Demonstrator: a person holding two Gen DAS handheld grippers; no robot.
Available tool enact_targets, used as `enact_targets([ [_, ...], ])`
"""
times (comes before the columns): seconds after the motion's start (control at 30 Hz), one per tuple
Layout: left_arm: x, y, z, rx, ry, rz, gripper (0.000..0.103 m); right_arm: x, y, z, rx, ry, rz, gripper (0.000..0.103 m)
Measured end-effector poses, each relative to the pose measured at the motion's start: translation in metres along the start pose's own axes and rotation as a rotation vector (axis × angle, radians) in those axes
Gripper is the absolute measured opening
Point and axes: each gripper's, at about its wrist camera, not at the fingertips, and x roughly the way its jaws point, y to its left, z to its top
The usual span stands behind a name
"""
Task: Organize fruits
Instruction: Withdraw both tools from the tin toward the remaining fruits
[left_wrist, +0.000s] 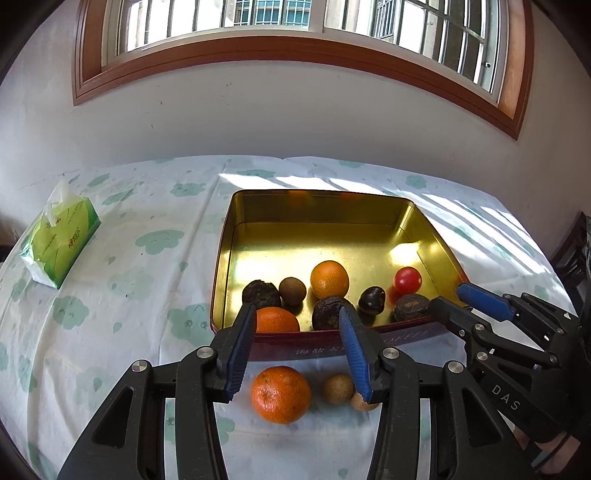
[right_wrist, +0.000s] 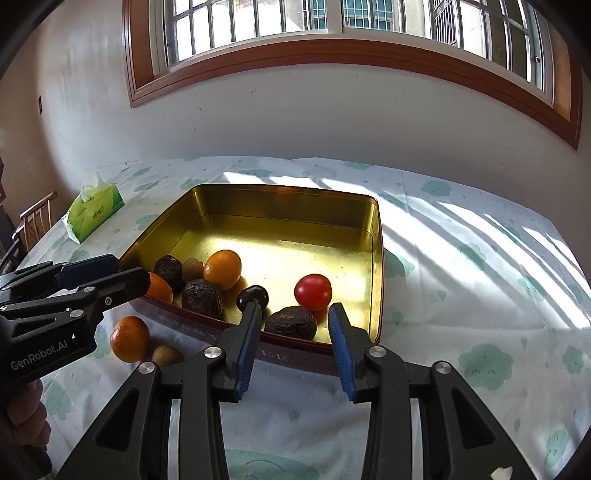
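Note:
A gold tin tray (left_wrist: 258, 206) (right_wrist: 373, 258) sits on the table and holds several fruits: two oranges (left_wrist: 329, 278), a red tomato (left_wrist: 407, 280) (right_wrist: 313, 291), dark wrinkled fruits and a small brown one. On the cloth in front of the tray lie an orange (left_wrist: 280, 394) (right_wrist: 130, 339) and two small tan fruits (left_wrist: 338, 388). My left gripper (left_wrist: 297, 317) is open and empty above the loose orange. My right gripper (right_wrist: 293, 312) is open and empty over the tray's near rim, by a dark wrinkled fruit (right_wrist: 291, 322).
A green tissue pack (left_wrist: 61, 236) (right_wrist: 94, 212) lies at the far left of the table. The cloth has a cloud print. A wall and window stand behind the table. A wooden chair (right_wrist: 35, 218) stands at the left.

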Motion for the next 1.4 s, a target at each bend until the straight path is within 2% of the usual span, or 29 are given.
enact_targets([
  [0.23,-0.021,0.003,-0.021,-0.003,0.003,0.022,0.048,-0.015,0.009,-0.017,-0.017,0.013,0.003,0.035],
  [0.47,-0.031,0.008,-0.054,-0.014,0.039,0.049,0.048,-0.026,0.021,-0.036,-0.031,0.033,0.019,0.035],
  [0.8,-0.040,0.011,-0.090,0.003,0.067,0.116,0.048,-0.035,0.035,-0.060,-0.010,0.070,0.057,0.035],
  [1.0,-0.049,0.014,-0.099,0.024,0.057,0.156,0.048,-0.037,0.047,-0.067,-0.002,0.093,0.079,0.035],
  [1.4,-0.056,0.044,-0.102,-0.044,0.051,0.195,0.051,-0.029,0.070,-0.067,-0.040,0.107,0.106,0.035],
])
